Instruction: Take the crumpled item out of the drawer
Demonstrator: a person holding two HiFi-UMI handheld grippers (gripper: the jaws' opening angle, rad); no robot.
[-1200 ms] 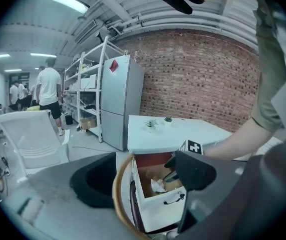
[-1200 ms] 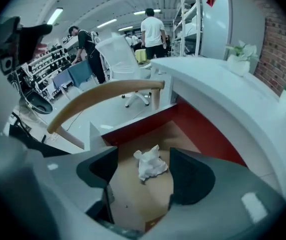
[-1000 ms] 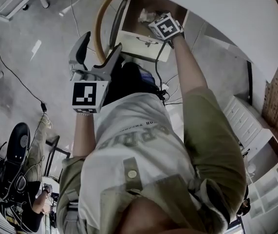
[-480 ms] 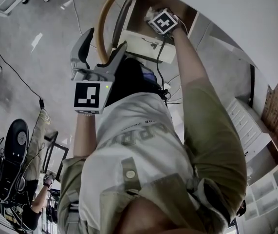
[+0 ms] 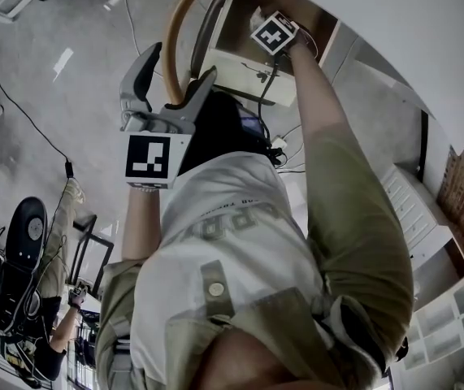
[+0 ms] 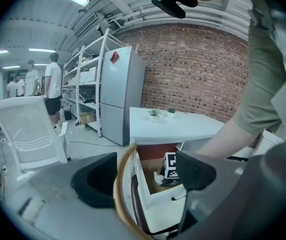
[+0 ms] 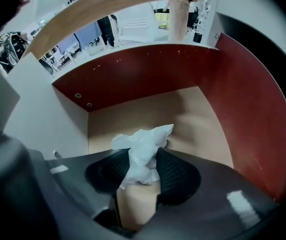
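Downward, right gripper in drawer, jaws just closed on crumpled item

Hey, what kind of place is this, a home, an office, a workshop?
Probably a shared lab or studio-style workspace, not a home: open metal shelving and a tall fridge stand beside a brick wall, pipes run bare overhead, and several people stand in the background.

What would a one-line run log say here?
right gripper: jaws just been closing, pinching crumpled paper in drawer | left gripper: open, empty, outside drawer
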